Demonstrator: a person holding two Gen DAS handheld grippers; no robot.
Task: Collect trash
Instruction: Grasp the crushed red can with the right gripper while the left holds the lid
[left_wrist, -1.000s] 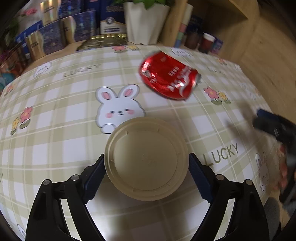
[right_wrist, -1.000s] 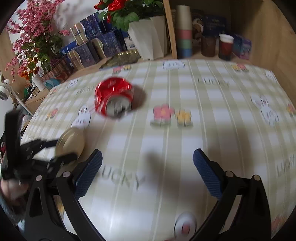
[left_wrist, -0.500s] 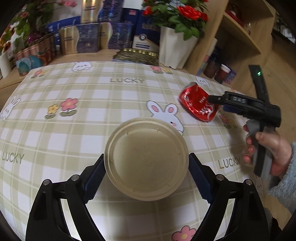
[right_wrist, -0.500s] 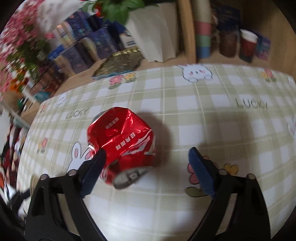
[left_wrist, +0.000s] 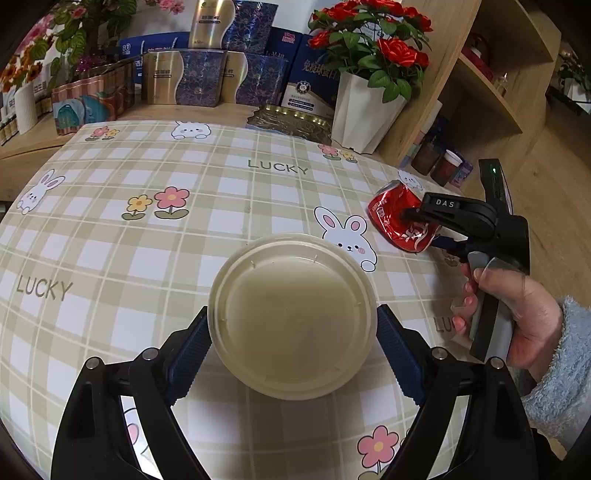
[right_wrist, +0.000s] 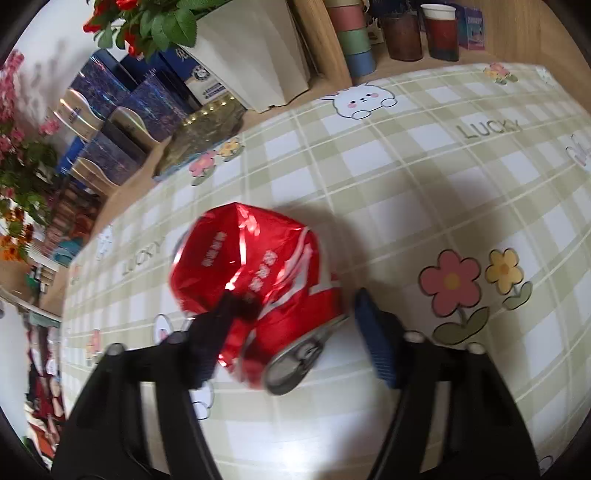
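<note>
Crumpled red can (right_wrist: 255, 291) — shiny, dented metal — lies at frame centre on the checked tablecloth (right_wrist: 424, 177), between the closing right gripper (right_wrist: 291, 325) jaws. Left gripper (left_wrist: 291, 345) clamps a round, smooth beige lid (left_wrist: 291, 317) — lower centre.

One crushed red can (right_wrist: 255, 291) on the table (left_wrist: 110, 229), toward its right edge. One round beige lid (left_wrist: 291, 319), near the front edge. Two grippers: left gripper (left_wrist: 291, 347), right gripper (right_wrist: 291, 328). One white flowerpot (left_wrist: 365, 110) past the far edge. Two dark cups (right_wrist: 421, 31) at the far right corner.
</note>
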